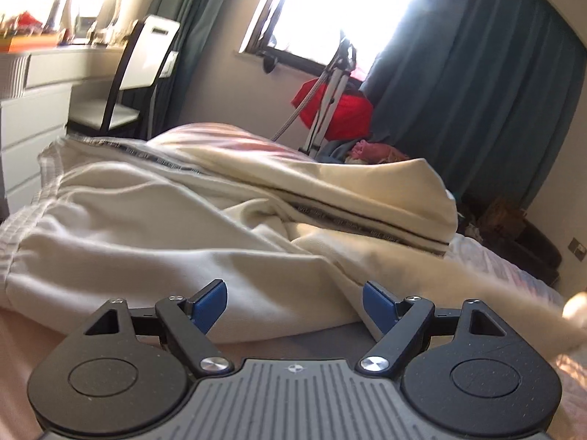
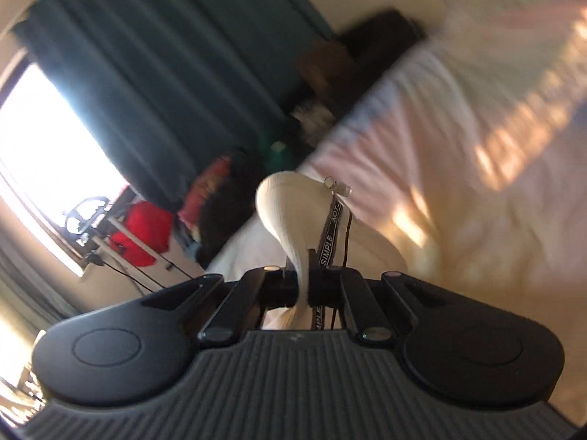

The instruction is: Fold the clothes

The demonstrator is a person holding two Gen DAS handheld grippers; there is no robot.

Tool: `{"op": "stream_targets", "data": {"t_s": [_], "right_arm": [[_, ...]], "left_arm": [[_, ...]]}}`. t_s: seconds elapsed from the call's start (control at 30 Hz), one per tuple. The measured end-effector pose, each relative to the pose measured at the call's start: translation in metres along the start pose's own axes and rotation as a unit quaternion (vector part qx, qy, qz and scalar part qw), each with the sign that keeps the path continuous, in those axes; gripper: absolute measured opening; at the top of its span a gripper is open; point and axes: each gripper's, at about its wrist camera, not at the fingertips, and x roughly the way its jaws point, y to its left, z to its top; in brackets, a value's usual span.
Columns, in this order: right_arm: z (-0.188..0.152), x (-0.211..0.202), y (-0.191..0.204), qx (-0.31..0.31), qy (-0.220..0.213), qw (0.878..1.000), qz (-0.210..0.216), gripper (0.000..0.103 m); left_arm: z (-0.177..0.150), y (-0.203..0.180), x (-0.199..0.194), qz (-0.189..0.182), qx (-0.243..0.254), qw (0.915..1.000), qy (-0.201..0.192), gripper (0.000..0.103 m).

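Left gripper (image 1: 295, 306) low before my cream garment (image 1: 154, 220), jaws spread, empty. Right gripper (image 2: 303, 286) rolled sideways, pinching garment's cuff (image 2: 282, 201); only right view shows printed ribbon (image 2: 330, 234).

The cream garment (image 1: 154, 212) is lying heaped across the bed (image 1: 506, 267), blocking the way straight ahead of the left claw (image 1: 295, 306), whose jaws are standing apart with a bare strip of bed showing just before them. Beyond the heap a chair (image 1: 141, 69), a white drawer unit (image 1: 33, 128) and a stand (image 1: 332, 88) with a red bundle (image 1: 345, 110) are crowding the window wall.
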Motion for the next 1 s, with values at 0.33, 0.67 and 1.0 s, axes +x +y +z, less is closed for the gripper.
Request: {"op": "stream_targets", "data": {"t_s": [0.33,0.67,1.0], "right_arm": [[-0.050,0.000,-0.069,0.105,0.096,0.990,-0.007,0.008],[-0.053,0.006,-0.086,0.158,0.105,0.982,-0.001,0.008],[-0.057,0.014,-0.085,0.157,0.088,0.983,-0.019,0.009]], "left_arm": [[-0.011,0.098,-0.010,0.024,-0.274,0.9573,0.089,0.087],[-0.027,0.168,-0.003,0.022,-0.484,0.8747,0.002,0.083],[-0.011,0.193,-0.041,0.014,-0.512,0.8575,-0.051,0.009]]}}
